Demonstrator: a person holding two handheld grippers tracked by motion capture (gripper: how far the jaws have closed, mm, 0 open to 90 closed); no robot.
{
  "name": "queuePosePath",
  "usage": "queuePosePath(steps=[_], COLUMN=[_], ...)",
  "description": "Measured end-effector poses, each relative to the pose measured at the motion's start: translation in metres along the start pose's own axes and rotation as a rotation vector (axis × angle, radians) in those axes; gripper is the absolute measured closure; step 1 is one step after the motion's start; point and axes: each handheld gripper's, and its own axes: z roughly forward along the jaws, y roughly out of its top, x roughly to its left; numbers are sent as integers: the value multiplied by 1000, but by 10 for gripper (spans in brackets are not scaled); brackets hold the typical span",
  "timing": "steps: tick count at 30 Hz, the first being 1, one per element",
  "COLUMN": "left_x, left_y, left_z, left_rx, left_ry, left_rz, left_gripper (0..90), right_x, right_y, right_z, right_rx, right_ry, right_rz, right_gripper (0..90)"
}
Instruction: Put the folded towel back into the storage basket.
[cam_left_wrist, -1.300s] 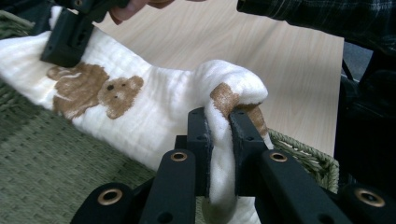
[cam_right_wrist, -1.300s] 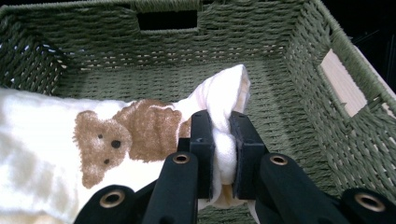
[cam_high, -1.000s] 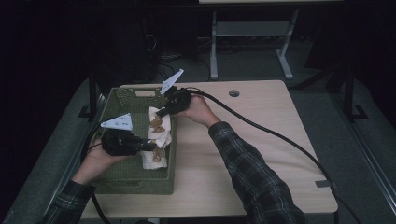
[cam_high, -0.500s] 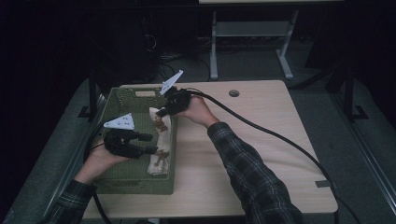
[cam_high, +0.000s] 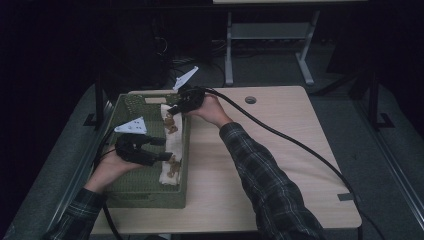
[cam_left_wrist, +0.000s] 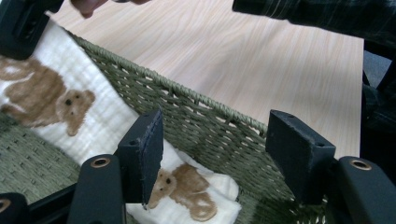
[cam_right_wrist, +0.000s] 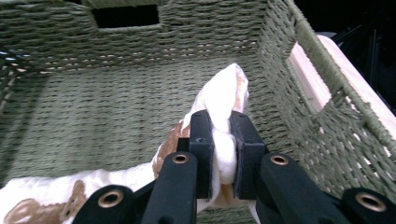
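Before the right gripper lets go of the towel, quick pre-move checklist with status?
1. Right gripper clamped on the bear-print towel: ok, both pads pinch a fold at its far end.
2. Left gripper off the cloth: ok, its jaws have just been opening; nothing is pressed between them, and the towel's near end lies below.
3. Towel inside the green woven basket: ok, it lies stretched along the right wall.
4. Towel fully flat on the basket floor: not ok, the pinched end is lifted.
5. No cloth over the rim: cannot tell from the high view.
6. Right gripper's cable away from the basket: ok, it trails across the table.
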Motion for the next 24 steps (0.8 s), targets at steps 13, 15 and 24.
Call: queuePosePath(steps=[13, 15, 24], left_x=[1, 1, 0], left_y=[3, 4, 11], left_z=[2, 2, 6], left_rx=[-7, -11, -14], left_ry=[26, 31, 42], left_rz=[-10, -14, -28], left_gripper=[345, 338, 314], right_x=[-18, -18, -13], right_y=[-1, 0, -8], right_z=[-2, -8, -38], right_rx=[-18, -24, -36], right_ry=[-95, -95, -100], right_rz=[69, 73, 81], right_gripper=[511, 494, 436])
